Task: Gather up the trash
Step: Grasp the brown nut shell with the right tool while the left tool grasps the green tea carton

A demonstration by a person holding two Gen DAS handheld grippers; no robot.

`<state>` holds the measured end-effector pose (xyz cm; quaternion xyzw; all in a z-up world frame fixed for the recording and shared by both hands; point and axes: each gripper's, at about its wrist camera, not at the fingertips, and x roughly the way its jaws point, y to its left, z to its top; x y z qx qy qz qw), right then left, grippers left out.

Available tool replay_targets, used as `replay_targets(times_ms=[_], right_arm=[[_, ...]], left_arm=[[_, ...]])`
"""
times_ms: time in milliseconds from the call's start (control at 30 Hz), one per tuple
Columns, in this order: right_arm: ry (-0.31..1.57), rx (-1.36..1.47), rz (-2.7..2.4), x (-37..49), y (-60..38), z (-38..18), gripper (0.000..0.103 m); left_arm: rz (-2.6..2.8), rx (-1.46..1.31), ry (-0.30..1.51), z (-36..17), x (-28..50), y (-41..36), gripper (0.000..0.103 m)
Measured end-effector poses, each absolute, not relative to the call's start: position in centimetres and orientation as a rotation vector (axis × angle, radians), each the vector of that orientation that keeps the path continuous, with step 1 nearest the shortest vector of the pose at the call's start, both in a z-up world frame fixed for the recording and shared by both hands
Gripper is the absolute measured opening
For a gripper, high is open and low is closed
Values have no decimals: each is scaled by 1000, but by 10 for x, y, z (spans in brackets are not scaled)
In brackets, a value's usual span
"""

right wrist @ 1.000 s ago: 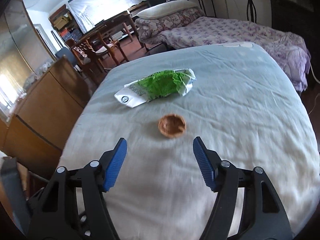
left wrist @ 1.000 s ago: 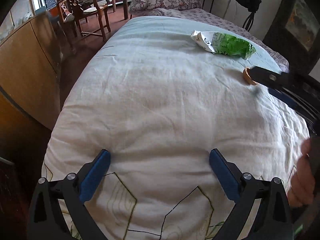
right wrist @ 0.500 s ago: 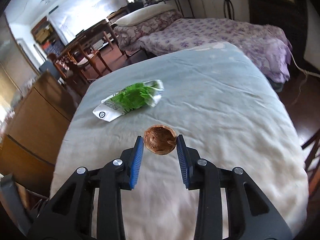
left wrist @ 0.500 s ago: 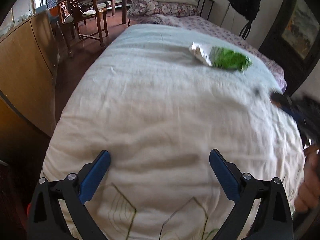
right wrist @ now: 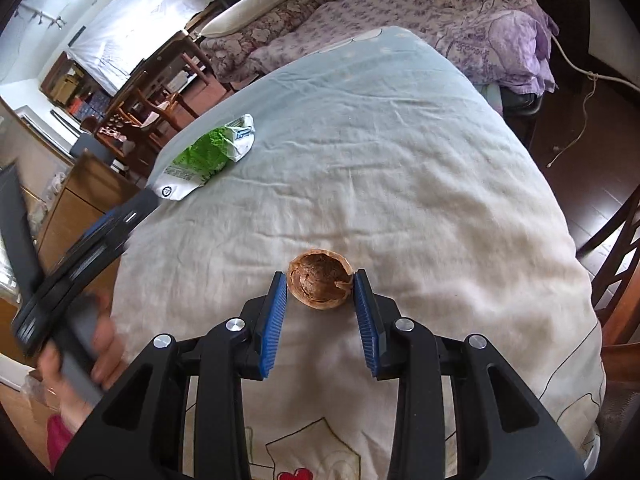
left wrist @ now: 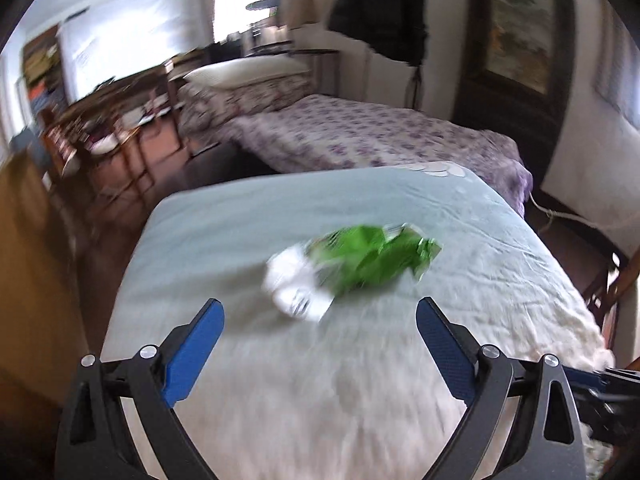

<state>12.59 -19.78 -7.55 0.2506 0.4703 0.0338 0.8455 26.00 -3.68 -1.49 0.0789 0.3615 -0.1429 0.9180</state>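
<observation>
Fingers (right wrist: 362,312) of the right gripper (right wrist: 320,286) are seen closed narrow on a brown nutshell half (right wrist: 320,285) — both blue pads are pressed against its rim, hollow side up, nothing visible inside it. The shell is held over the near-middle of a table covered with a pale cloth (right wrist: 400,168); whether it touches the cloth cannot be told.

Left gripper (left wrist: 318,316) is seen with fingers spread wide, nothing between them. A crumpled green-and-white wrapper (left wrist: 352,266) is seen just beyond the fingertips, lying on the cloth (left wrist: 280,380), blurred. Whether anything is left in the wrapper cannot be told.

From the right wrist view the wrapper (right wrist: 204,158) is placed at the far left of the table, close to the left edge, well apart from the shell. The left gripper's body (right wrist: 92,240) is seen at the left edge, held in a hand (right wrist: 80,356).

Edges and room:
- Cloth between shell and wrapper is bare; so is the right half of the table.
- Left edge is bordered by a wooden cabinet (right wrist: 76,196).
- Far edge is faced by a bed with a purple floral cover (right wrist: 420,20) across a strip of dark floor.
- Right edge is flanked by a dark wooden chair (right wrist: 616,256) — close in.
- A pale cord (right wrist: 584,92) is seen on the floor at far right.
</observation>
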Motion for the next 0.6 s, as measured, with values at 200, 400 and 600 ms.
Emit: replay_targets(times_ms=[200,400,600], right_arm=[[1006,561,108,132,-194,-78,35],[992,633,118,131,-201,-77,35],[962,655,96,121,-208,-74,35]], left_arm=[[-384,151,787,-38,306,-56,95],[-615,181,843,-45,267,-78,95],[-558,272,731,-33,233,-86,96]])
